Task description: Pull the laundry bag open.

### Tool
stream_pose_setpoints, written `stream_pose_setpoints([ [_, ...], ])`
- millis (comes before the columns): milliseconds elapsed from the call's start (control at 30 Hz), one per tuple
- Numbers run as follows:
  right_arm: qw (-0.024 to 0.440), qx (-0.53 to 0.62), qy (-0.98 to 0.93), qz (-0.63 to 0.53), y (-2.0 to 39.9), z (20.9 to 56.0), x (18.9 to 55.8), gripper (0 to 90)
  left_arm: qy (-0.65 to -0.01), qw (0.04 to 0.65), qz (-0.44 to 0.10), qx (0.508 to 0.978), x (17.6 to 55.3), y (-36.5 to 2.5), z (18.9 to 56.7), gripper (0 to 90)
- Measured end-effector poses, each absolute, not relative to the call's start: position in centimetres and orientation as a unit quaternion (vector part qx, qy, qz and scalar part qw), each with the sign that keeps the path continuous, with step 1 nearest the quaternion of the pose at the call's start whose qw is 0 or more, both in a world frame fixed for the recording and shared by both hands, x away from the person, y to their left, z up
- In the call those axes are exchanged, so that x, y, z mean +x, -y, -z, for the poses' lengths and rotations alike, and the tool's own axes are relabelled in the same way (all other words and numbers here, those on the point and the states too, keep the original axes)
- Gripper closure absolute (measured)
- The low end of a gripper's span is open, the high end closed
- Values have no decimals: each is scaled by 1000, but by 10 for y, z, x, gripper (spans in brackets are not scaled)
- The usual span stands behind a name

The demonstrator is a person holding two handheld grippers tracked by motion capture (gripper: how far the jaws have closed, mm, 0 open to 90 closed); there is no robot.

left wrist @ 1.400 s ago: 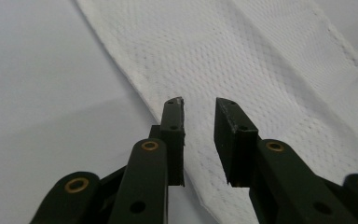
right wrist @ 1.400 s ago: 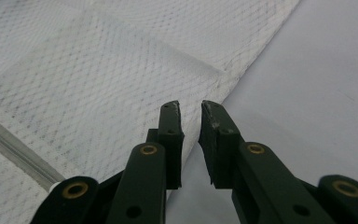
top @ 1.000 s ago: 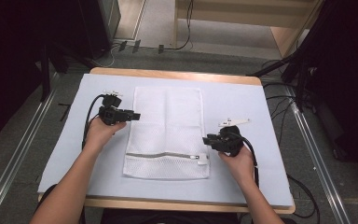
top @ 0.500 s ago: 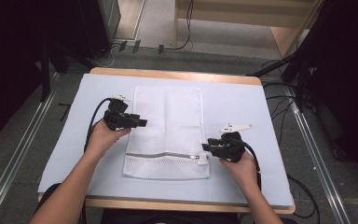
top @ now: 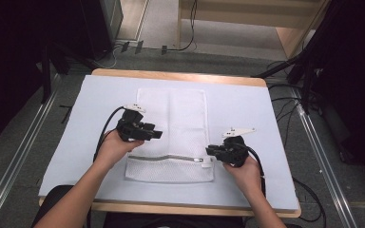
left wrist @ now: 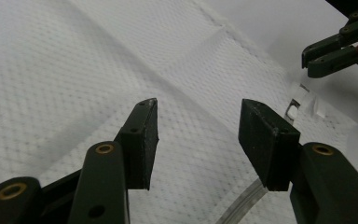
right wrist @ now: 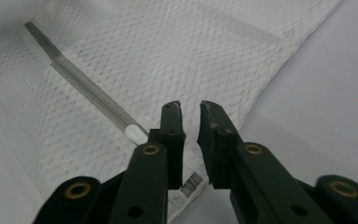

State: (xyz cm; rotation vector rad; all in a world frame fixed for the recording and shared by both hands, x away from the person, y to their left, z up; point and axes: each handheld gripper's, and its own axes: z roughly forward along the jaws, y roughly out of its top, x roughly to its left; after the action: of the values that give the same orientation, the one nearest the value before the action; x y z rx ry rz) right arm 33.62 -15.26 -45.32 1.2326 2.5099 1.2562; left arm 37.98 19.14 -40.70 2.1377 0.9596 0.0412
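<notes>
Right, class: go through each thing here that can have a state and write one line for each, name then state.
Mesh laundry bag: lying flat on the white mat.
Zipper: closed along the bag; white pull at its right end.
Left claw: open above the mesh, gripping nothing; its jaws have just been opening.
Right claw: jaws nearly together by the pull, just been closing; grip unclear.

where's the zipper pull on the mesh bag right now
In the high view the zipper pull sits at the right end of the zipper, near the mesh bag's lower right corner, just left of the right gripper.
</notes>
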Motion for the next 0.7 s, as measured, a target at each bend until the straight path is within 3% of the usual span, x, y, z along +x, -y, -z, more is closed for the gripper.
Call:
stream_pose_setpoints([
  [200,24,400,-824,-401,151,454,333,900,-359,390,-6,848,374,-173,407,483],
  [700,12,393,-842,-370,144,466,332,900,-326,383,11,864,361,-138,412,513],
])
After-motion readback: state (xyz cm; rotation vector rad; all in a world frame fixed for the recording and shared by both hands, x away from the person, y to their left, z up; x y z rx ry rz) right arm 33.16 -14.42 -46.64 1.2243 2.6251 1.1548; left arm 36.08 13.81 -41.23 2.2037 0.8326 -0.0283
